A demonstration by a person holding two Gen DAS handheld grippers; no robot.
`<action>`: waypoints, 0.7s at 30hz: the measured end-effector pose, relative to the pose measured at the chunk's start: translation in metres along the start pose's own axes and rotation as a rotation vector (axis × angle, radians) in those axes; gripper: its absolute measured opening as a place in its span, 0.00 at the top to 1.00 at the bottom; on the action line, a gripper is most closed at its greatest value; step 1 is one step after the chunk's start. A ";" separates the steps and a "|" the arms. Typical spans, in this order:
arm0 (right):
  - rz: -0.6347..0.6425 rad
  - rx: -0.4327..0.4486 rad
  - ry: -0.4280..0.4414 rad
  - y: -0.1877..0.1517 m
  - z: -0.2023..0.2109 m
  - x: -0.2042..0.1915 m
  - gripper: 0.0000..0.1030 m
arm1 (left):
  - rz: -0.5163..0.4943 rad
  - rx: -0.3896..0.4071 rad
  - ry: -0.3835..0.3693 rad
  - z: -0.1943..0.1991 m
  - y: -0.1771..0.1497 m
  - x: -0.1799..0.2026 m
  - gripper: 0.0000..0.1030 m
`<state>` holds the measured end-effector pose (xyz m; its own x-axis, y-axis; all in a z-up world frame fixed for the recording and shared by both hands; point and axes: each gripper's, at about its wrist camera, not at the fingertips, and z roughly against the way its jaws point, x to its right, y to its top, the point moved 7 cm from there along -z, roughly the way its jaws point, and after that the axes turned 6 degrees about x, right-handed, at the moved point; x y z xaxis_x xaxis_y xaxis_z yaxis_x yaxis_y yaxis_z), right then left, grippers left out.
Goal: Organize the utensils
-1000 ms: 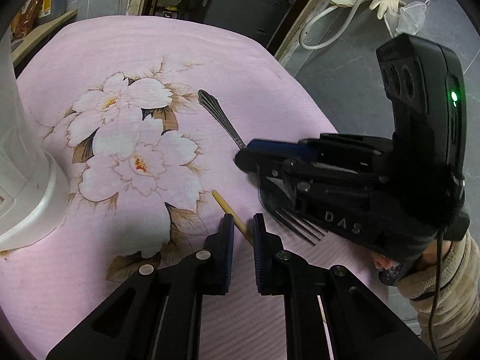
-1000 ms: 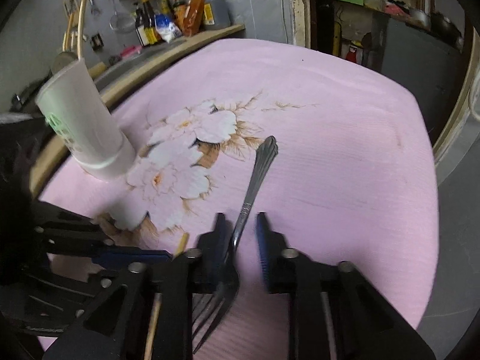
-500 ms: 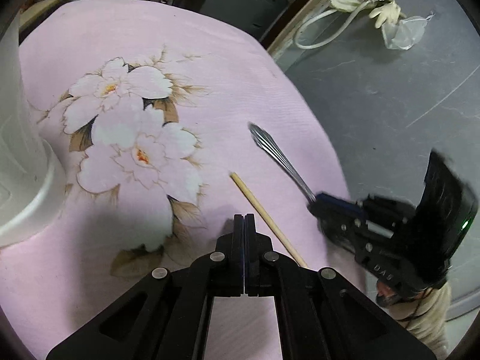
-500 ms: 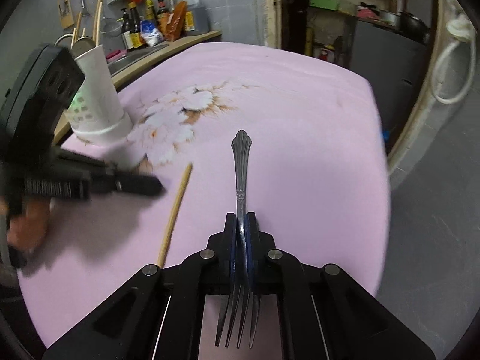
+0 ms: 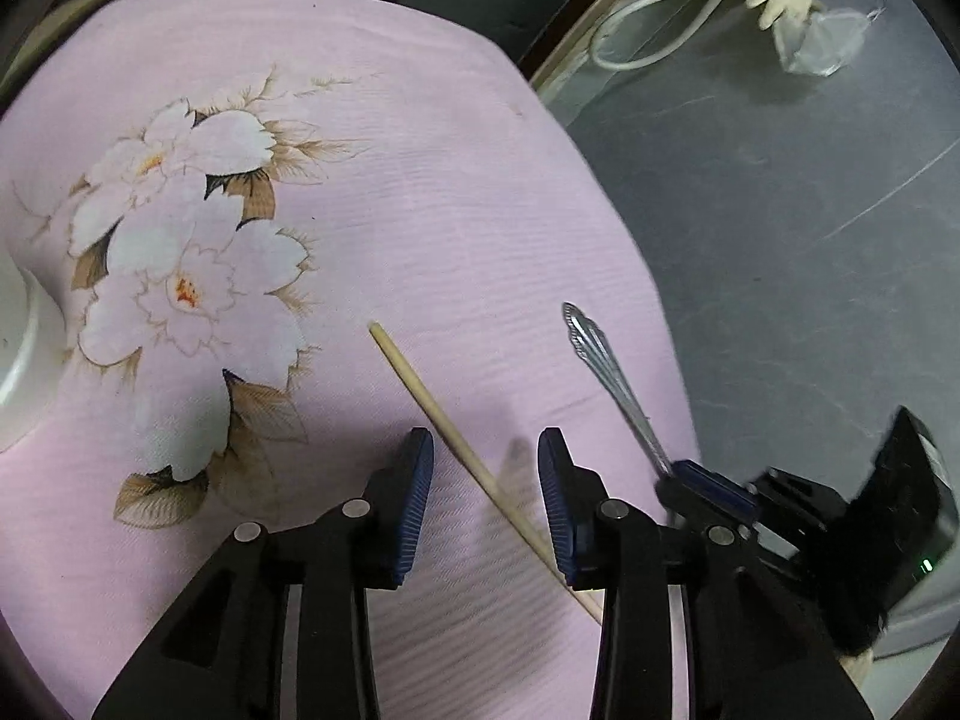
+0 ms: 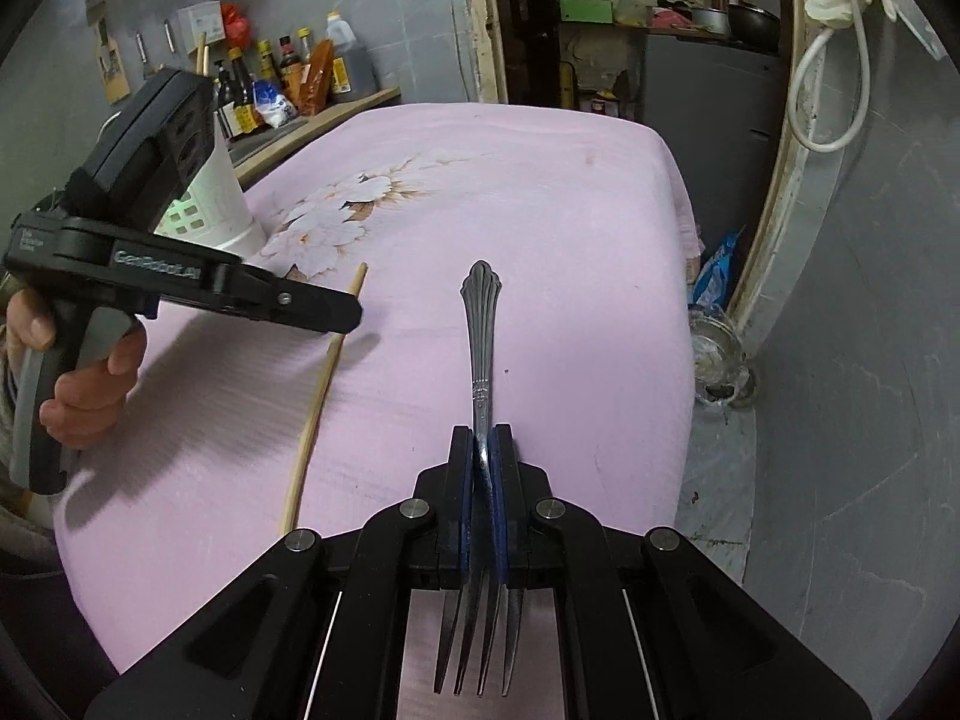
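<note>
A silver fork (image 6: 482, 354) is clamped in my right gripper (image 6: 482, 450), handle pointing away and tines back under the jaws; it hangs above the pink flowered cloth (image 6: 510, 192). The fork (image 5: 606, 372) and right gripper (image 5: 708, 489) also show at the right in the left wrist view. A wooden chopstick (image 5: 456, 438) lies on the cloth, running diagonally between the fingers of my left gripper (image 5: 485, 468), whose jaws are opening and not touching it. In the right wrist view the chopstick (image 6: 321, 384) lies under the left gripper (image 6: 348, 315).
A white perforated utensil holder (image 6: 216, 204) stands at the cloth's far left, its base (image 5: 18, 348) showing at the left edge. Bottles (image 6: 288, 78) line a shelf behind. The table's right edge drops to a grey floor (image 5: 780, 210). A hand (image 6: 78, 396) grips the left tool.
My left jaws, shut half a second ago, have spread around the chopstick. The right gripper closed on the fork, lifted it and carried it to the right edge of the cloth.
</note>
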<state>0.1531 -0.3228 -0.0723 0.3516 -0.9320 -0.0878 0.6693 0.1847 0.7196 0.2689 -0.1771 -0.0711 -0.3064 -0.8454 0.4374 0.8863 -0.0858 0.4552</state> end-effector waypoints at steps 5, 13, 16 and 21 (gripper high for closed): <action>-0.020 0.009 -0.014 -0.004 0.002 -0.003 0.96 | -0.069 0.009 0.103 -0.006 -0.001 0.004 0.91; -0.100 0.019 -0.018 -0.019 0.010 -0.008 0.96 | -0.181 -0.026 0.099 -0.004 -0.002 0.003 0.93; -0.139 0.016 0.002 -0.023 0.012 -0.011 0.96 | -0.249 -0.069 0.069 0.001 -0.005 -0.001 0.93; -0.106 -0.012 -0.023 -0.019 0.005 -0.018 0.94 | -0.265 -0.106 0.032 0.011 -0.014 -0.008 0.92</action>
<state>0.1308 -0.3114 -0.0809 0.2633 -0.9534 -0.1473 0.7098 0.0881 0.6989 0.2553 -0.1634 -0.0719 -0.5223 -0.8023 0.2888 0.8088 -0.3589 0.4659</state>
